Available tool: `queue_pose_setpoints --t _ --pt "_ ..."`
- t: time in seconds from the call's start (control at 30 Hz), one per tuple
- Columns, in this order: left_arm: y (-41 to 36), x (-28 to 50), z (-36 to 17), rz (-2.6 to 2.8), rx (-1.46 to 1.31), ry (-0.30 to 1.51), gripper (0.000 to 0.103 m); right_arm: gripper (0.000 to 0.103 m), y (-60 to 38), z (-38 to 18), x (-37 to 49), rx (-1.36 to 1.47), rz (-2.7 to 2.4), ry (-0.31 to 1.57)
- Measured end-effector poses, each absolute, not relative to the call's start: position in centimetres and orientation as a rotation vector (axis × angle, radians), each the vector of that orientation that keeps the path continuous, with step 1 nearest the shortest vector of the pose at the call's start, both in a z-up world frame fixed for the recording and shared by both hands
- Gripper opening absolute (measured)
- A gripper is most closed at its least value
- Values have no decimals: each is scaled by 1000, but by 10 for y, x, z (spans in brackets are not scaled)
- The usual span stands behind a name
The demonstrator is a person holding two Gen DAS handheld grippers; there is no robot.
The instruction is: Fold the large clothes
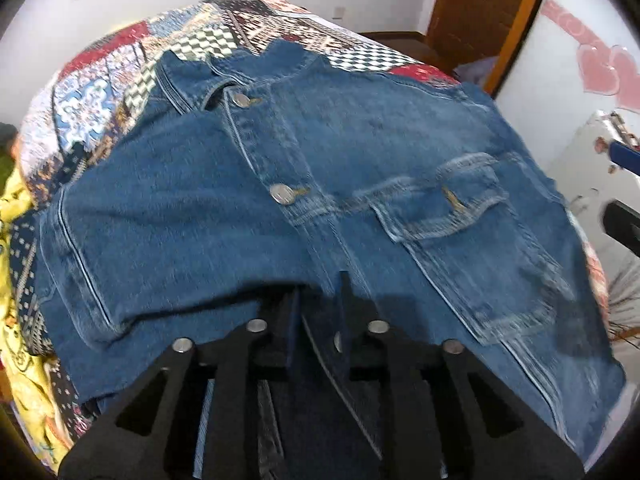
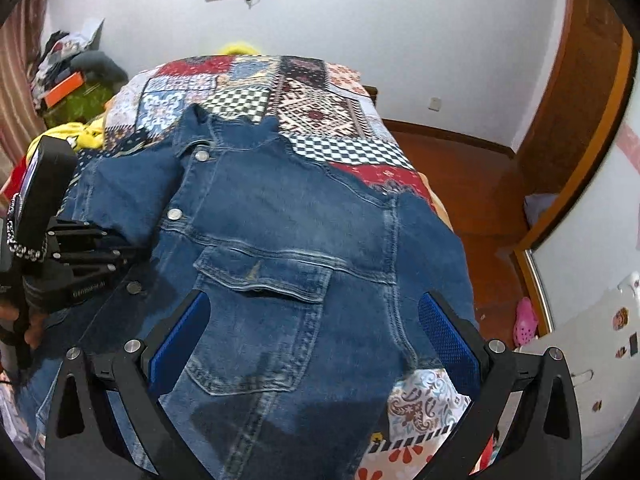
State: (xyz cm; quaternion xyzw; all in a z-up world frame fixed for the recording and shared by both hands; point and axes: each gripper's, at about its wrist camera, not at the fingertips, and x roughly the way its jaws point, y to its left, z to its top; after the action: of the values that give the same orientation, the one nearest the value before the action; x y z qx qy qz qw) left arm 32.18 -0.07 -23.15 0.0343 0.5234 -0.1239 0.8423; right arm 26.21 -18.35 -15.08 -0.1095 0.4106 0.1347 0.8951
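Note:
A blue denim jacket (image 1: 360, 152) (image 2: 280, 216) lies front up on the patchwork bedspread (image 1: 100, 92) (image 2: 320, 120), collar at the far end. One sleeve (image 1: 140, 208) is folded in over the jacket's left half. My left gripper (image 1: 320, 320) hovers over the jacket's near part. Its black fingers stand a little apart, with a denim edge lying loosely in the gap. From the right wrist it shows at the left, tips (image 2: 128, 254) at the folded sleeve. My right gripper (image 2: 316, 320) is wide open above the chest pocket (image 2: 264, 280), blue pads (image 2: 180, 344) clear of the cloth.
Yellow cloth (image 1: 16, 320) (image 2: 84, 136) lies at the bed's left side. A cluttered pile (image 2: 68, 76) sits in the far left corner. A wooden floor (image 2: 472, 184), a wooden door frame (image 2: 580, 128) and a pink shoe (image 2: 526, 320) are to the right of the bed.

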Motion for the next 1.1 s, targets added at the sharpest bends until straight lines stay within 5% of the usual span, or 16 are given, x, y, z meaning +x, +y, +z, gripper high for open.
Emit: queue_pose_setpoints --t 0.1,0.37,0.57,0.97,1.1 --pt "8 306 -220 -297 43 1089 43 103 -167 -144 260 -259 305 832" --pt "80 259 -178 -160 49 941 64 103 -104 -128 256 -341 420 768" --pt "165 232 -171 35 -17 884 72 103 -41 -133 256 -433 533 736" --pt "261 199 -214 204 -161 938 73 101 74 -193 277 -603 691 836" --pt "273 197 -230 208 -200 964 73 91 91 -214 283 -695 695 886"
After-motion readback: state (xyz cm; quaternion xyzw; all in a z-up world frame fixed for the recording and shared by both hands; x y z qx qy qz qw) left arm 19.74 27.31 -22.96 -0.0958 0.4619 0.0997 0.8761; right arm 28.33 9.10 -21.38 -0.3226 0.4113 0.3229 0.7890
